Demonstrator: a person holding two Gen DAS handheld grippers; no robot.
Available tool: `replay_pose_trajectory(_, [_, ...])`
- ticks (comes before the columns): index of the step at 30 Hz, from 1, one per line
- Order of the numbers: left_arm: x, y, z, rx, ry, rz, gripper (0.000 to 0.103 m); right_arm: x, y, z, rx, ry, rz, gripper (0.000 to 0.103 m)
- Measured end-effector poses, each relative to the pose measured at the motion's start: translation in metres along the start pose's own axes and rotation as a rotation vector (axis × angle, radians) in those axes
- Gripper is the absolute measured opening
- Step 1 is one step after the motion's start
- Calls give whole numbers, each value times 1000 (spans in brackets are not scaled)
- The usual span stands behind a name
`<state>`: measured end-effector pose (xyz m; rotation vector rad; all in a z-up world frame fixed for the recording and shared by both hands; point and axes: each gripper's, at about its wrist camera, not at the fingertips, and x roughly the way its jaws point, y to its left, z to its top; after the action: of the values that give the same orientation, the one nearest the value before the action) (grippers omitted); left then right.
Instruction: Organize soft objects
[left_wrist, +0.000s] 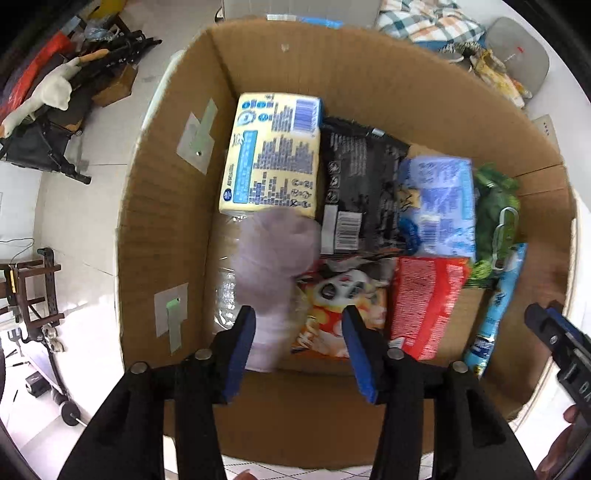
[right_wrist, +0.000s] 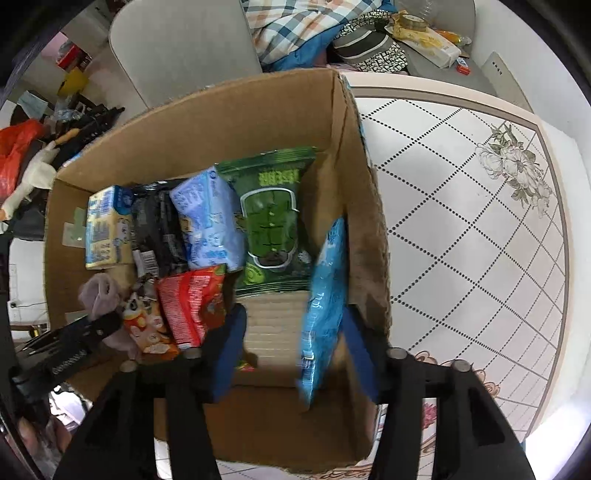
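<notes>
Well along, by the look of it: the cardboard box (left_wrist: 173, 206) is nearly full, and two soft pieces are going in right now. The left tool (left_wrist: 299, 347) hangs over the near left corner with its fingers spread apart; the pale lilac sock (left_wrist: 277, 251) blurs between and beyond them, so it reads as loose or dropping, though whether anything is touching it I cannot tell. Over on the right, the right tool (right_wrist: 291, 347) is spread too, and the blue packet (right_wrist: 325, 302) stands on edge between its fingers against the box's right wall, also blurred; gripped or free, hard to call.

Inside the box, the back row runs left to right: yellow tissue pack (left_wrist: 273, 155), black pouch (left_wrist: 358, 184), light blue tissue pack (left_wrist: 439, 206), green snack bag (right_wrist: 273, 214). In front sit the orange cartoon bag (left_wrist: 343, 306) and the red packet (left_wrist: 424, 302), side by side and touching.

What is left? In the right wrist view, bare cardboard floor shows ahead of the green bag, so room remains. The patterned desk (right_wrist: 480, 221) beside the box shows nothing waiting; plaid bedding (right_wrist: 295, 26) lies beyond.
</notes>
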<state>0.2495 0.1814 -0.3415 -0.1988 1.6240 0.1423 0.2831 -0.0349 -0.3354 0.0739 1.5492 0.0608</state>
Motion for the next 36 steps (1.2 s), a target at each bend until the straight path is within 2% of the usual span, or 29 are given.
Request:
replay_pose_trajectory(2, [-10, -1, -3, -1, -22, -13, 54, -5, 3, -2, -14, -3, 2, 62])
replay_pose_trajectory(6, [-36, -5, -8, 4, -98, -26, 88, -18, 9, -10, -43, 0, 6, 65])
replay_pose_trajectory(10, [-59, -3, -17, 16, -162, -10, 100, -29, 15, -21, -75, -19, -2, 77])
replay_pose_trajectory(12, [-67, -4, -24, 22, -193, -3, 100, -33, 17, -26, -93, -23, -19, 99])
replay_pose_trajectory(13, [-73, -5, -29, 22, -214, 0, 100, -34, 18, -28, -99, -25, -29, 103])
replay_pose_trajectory(16, [-73, -2, -30, 30, -244, 7, 100, -41, 15, -35, -90, -54, -61, 103])
replay_pose_trajectory(26, [-94, -6, -49, 34, -290, 6, 100, -66, 7, -51, -74, -93, -50, 103])
replay_pose_trajectory(31, [-129, -12, -69, 36, -339, -11, 100, -96, 5, -62, -75, -131, -20, 103])
replay_pose_trajectory(36, [-188, -21, -104, 53, -435, -5, 100, -157, 0, -89, -88, -220, 20, 103])
